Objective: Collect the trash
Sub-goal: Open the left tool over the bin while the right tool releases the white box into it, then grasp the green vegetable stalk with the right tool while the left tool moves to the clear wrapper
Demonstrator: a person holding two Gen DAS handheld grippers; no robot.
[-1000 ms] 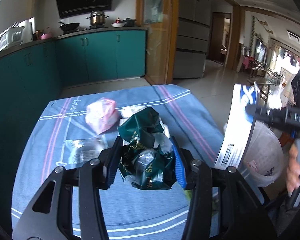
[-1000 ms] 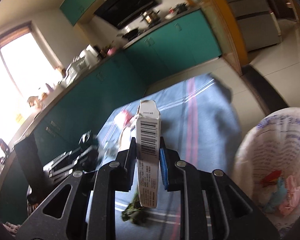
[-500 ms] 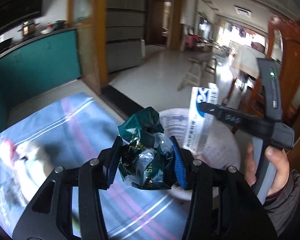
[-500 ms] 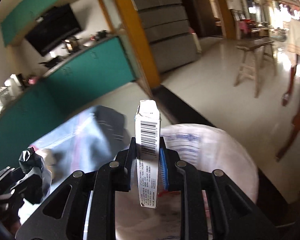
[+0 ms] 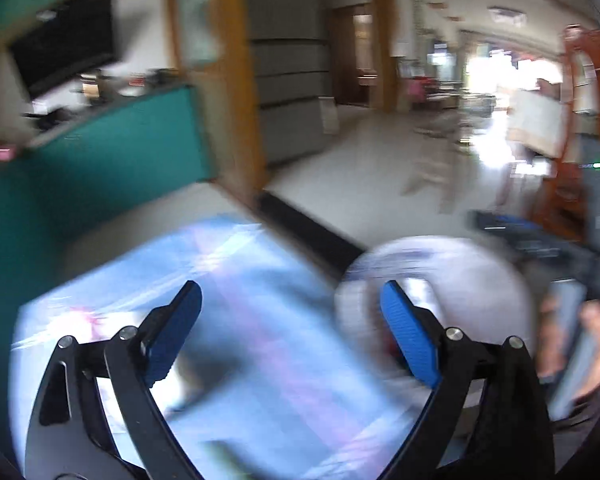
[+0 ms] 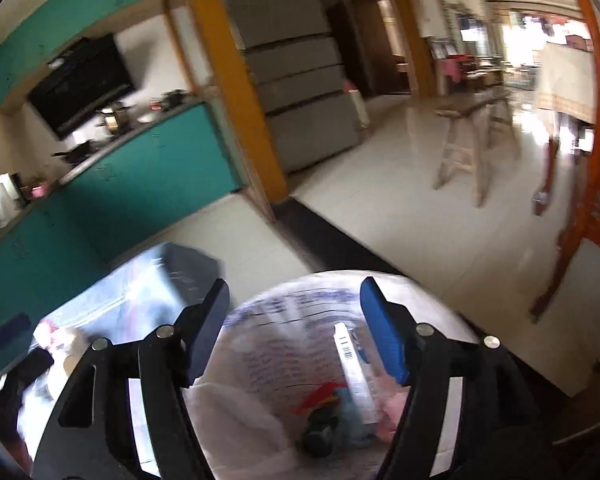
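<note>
My left gripper (image 5: 290, 300) hangs over the table's edge, its jaws opening wide with nothing between them. The left wrist view is blurred. The white-bagged trash bin (image 5: 460, 248) stands just right of the blue striped tablecloth (image 5: 240, 320). My right gripper (image 6: 294, 292) is above the bin (image 6: 280, 340), its jaws opening, nothing pressed by the pads. Below it the white barcode carton (image 6: 352, 368) drops upright into the bag. A dark green crumpled wrapper (image 6: 318, 432) lies at the bottom among red, blue and pink scraps.
Pink and white trash (image 6: 60, 336) lies on the table (image 6: 140, 292) at the left. A hand (image 5: 596, 340) holds the right gripper's handle. Teal cabinets (image 6: 140, 168), a grey fridge (image 6: 300, 80), an orange post (image 6: 236, 80) and a wooden stool (image 6: 472, 140) stand around the tiled floor.
Both grippers swung from the table to the bin and opened. The green wrapper left the left gripper; the carton slipped from the right gripper into the bag.
</note>
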